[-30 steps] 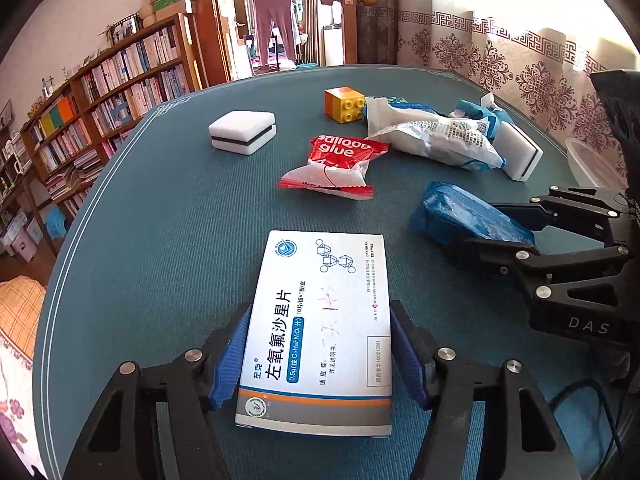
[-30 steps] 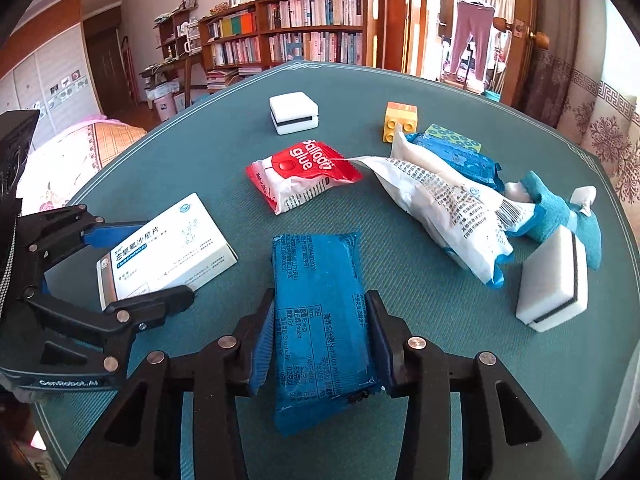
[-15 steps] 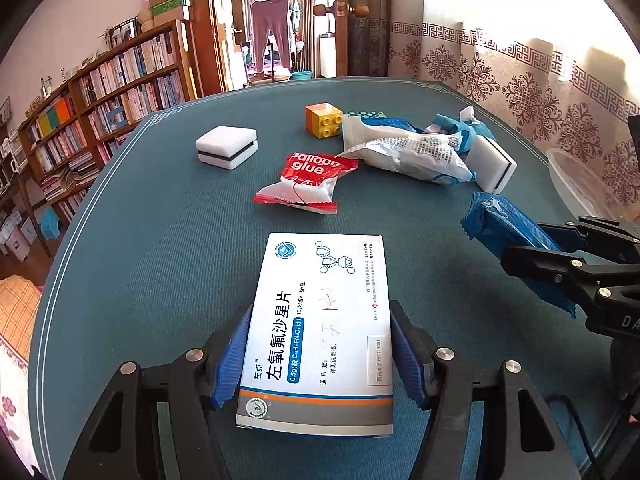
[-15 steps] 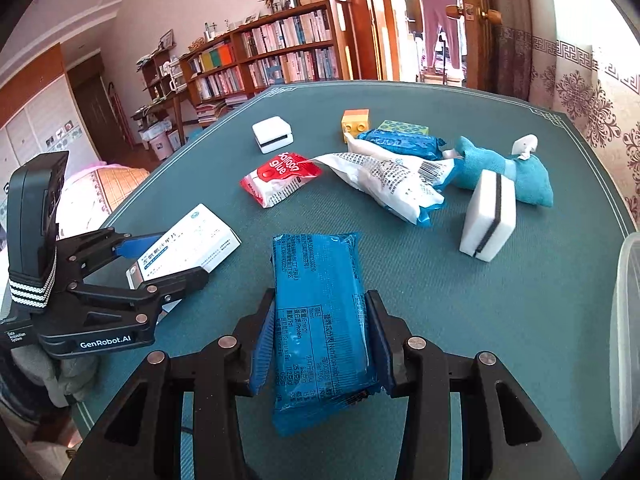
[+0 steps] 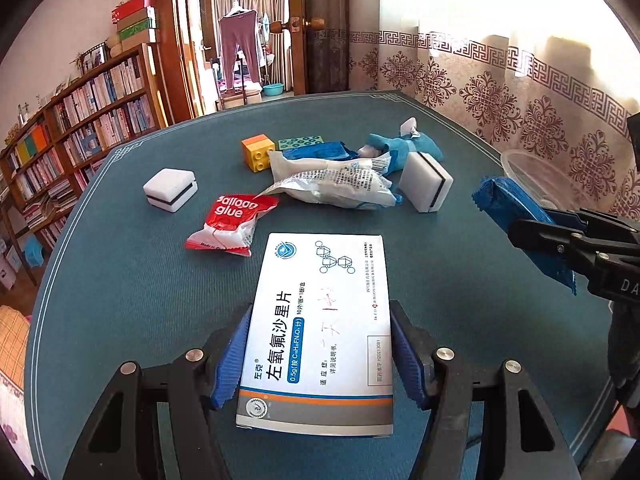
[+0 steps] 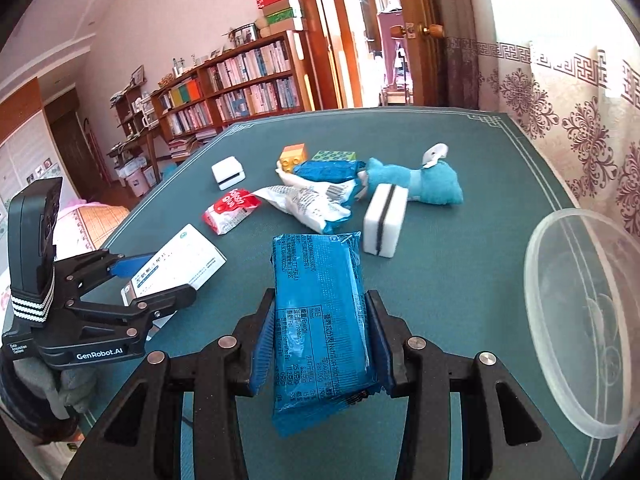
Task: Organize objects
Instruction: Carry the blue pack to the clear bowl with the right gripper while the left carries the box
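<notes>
Teal cloth covers the surface point(image 5: 132, 280), edged with a pale line border. At the far left of the right wrist view, the left hand-held gripper point(image 6: 160, 280) pinches a white medicine box point(image 5: 320, 332) between its blue pads, the box held clear above the cloth. Beyond it a white sponge block with a dark stripe point(image 5: 171, 189) lies alone, well apart from the rest. Next comes a red "Balloon glue" packet point(image 5: 233, 226), lying flat near the box's far end. Further back sits an orange toy brick point(image 5: 258, 152), with a green studded plate point(image 5: 301, 143) just beside it and a blue wrapper point(image 5: 316, 151) in front of the plate. A white crumpled bag with print point(image 5: 340, 188) lies across the middle, touching the blue wrapper. A blue plush toy point(image 6: 420, 182) rests behind a second white striped sponge point(image 6: 385, 220), which stands on its edge. To the right, the right hand-held gripper point(image 6: 320, 354) clamps a blue snack pack point(image 6: 322, 320) by its sides, lifted off the cloth. At the far right, a clear plastic container point(image 6: 560, 392) rests at the surface's edge.
</notes>
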A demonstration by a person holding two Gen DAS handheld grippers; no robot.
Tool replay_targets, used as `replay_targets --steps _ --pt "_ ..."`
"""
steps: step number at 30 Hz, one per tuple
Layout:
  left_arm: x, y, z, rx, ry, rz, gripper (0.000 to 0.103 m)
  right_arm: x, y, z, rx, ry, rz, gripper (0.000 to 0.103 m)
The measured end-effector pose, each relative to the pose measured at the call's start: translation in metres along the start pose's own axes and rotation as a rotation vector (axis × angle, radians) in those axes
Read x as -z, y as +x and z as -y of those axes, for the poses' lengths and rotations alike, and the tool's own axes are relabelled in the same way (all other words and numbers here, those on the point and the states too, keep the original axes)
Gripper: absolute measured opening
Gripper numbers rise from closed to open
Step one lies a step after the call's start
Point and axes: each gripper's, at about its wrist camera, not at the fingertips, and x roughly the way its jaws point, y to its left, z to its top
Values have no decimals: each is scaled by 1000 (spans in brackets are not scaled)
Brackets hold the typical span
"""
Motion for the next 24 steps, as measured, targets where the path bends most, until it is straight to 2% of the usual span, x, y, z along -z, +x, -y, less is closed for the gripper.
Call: replay_targets --steps 14,24 --pt "-26 9 66 81 106 18 67 10 -53 106 270 190 78 44" --pt "-49 17 110 121 183 36 67 20 -63 170 499 286 76 44"
